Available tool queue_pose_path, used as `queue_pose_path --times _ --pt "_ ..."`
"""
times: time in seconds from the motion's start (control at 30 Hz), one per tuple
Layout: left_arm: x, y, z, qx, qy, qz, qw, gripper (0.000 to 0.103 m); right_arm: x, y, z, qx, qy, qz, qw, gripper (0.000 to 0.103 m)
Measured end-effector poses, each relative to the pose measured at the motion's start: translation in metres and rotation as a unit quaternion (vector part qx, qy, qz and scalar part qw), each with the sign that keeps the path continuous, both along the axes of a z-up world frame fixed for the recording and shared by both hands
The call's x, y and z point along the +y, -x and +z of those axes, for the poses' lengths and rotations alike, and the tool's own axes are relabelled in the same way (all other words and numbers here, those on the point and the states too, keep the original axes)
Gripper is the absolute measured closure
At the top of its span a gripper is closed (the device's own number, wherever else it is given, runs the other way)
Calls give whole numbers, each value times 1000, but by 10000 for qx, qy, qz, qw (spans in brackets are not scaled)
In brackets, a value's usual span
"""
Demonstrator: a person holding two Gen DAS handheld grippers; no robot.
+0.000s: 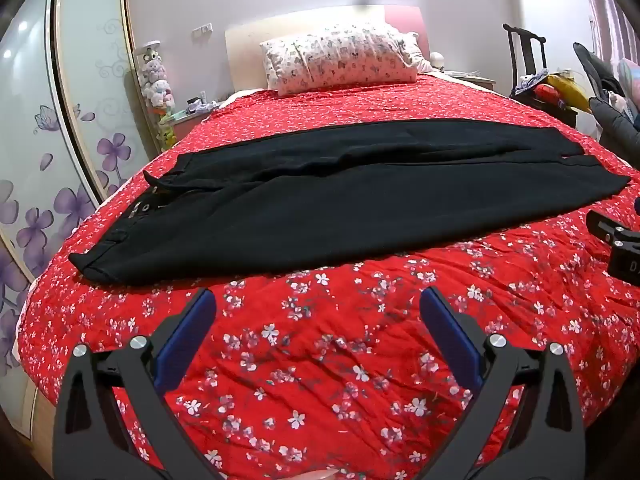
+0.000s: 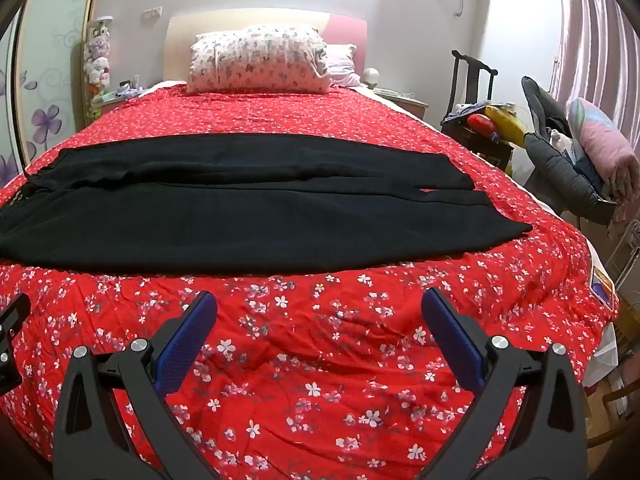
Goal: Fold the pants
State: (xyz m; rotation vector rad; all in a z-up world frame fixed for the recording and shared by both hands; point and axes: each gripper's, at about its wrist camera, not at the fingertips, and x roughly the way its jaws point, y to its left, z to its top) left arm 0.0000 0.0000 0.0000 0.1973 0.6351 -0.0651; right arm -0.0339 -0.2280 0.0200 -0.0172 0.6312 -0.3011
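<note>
Black pants (image 1: 320, 196) lie flat across the red floral bedspread (image 1: 320, 360), waistband at the left, leg ends at the right, the two legs side by side. They also show in the right wrist view (image 2: 248, 216). My left gripper (image 1: 318, 300) is open and empty, above the bedspread a little short of the pants' near edge. My right gripper (image 2: 319, 300) is open and empty, also short of the near edge. Part of the right gripper's body (image 1: 620, 240) shows at the right edge of the left wrist view.
A floral pillow (image 2: 260, 60) leans on the headboard at the far end. A wardrobe with flower-print doors (image 1: 60, 120) stands left. A dark chair with clothes and bedding (image 2: 560, 152) stands right of the bed. The bed's right edge (image 2: 600, 300) drops off.
</note>
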Motion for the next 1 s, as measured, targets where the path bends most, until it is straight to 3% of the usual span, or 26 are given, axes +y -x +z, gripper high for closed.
queue_pose_path --times 1.0 --pt "-1 -1 -3 27 18 5 10000 2 -3 -2 -3 16 -75 2 10000 1"
